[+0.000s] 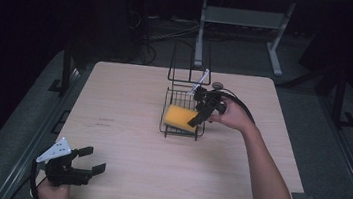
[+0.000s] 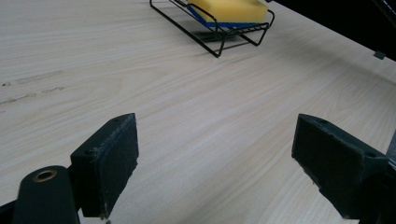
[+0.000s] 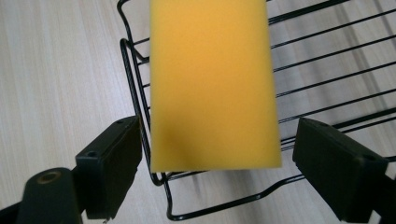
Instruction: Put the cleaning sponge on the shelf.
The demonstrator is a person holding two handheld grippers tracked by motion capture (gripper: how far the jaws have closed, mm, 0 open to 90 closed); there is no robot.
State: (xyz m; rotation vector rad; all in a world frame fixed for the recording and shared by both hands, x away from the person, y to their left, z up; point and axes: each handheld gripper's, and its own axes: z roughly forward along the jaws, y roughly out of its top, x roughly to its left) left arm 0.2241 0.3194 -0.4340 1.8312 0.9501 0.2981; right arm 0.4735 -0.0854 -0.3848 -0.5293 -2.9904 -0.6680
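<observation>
While my left gripper (image 1: 88,161) waits open far away, my open right gripper (image 3: 217,154) straddles the sponge (image 3: 212,79), whose long axis runs straight ahead in the wire basket (image 3: 327,70).

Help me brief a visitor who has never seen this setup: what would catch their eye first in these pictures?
The bright yellow sponge stands out at once, lying in a black wire rack near the middle of the pale wooden table. The right claw hangs right at the sponge with its jaws spread to either side of it. The left claw sits open at the near left corner of the table, far from the rack.
</observation>
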